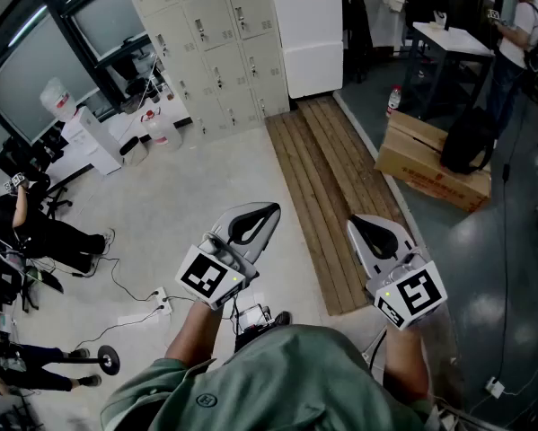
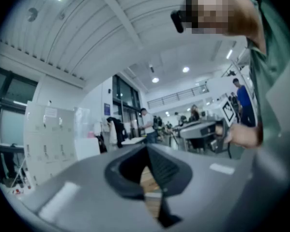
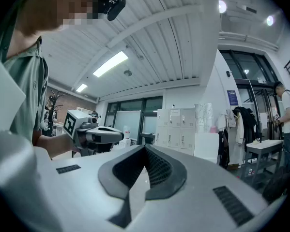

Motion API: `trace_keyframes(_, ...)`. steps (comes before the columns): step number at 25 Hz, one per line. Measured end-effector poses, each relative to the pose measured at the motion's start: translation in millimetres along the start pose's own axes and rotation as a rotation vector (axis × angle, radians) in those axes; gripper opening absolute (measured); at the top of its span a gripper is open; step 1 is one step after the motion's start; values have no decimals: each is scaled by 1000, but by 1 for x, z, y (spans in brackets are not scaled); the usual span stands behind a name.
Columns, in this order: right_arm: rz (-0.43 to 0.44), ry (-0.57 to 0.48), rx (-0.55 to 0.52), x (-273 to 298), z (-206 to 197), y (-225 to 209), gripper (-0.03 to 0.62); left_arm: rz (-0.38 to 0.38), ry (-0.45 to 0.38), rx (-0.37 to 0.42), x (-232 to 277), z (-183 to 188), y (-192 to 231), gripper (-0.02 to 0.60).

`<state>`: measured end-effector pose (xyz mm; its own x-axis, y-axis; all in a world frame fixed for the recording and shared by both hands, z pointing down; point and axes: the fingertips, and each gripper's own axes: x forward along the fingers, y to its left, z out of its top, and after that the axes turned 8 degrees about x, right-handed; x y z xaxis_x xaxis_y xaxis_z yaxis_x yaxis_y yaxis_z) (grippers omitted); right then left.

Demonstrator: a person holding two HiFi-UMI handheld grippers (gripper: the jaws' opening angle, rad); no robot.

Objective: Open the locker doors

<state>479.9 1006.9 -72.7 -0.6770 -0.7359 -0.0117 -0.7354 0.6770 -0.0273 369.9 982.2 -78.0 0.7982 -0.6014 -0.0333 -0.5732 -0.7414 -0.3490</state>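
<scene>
A bank of beige lockers [image 1: 210, 34] stands across the room at the top of the head view, all doors closed. It also shows far off in the right gripper view as lockers [image 3: 176, 132] and at the left edge of the left gripper view as lockers [image 2: 48, 139]. My left gripper [image 1: 270, 211] and right gripper [image 1: 355, 224] are held low in front of my body, well short of the lockers. Both point toward them. The left gripper [image 2: 147, 150] has its jaws closed together on nothing. The right gripper [image 3: 145, 150] is likewise shut and empty.
A strip of wooden planks [image 1: 327, 187] runs along the floor toward a white cabinet [image 1: 309, 39] beside the lockers. A cardboard box [image 1: 430, 160] and black bag [image 1: 466, 137] lie right. Water jugs [image 1: 161, 128] stand left of the lockers. A power strip [image 1: 156, 303] with cables and a seated person [image 1: 35, 227] are left.
</scene>
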Motion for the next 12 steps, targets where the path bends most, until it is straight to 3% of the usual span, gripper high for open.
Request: trace_keyframes(12, 26, -12, 30, -15, -6, -10, 3, 9, 31, 22, 8, 6, -16, -2)
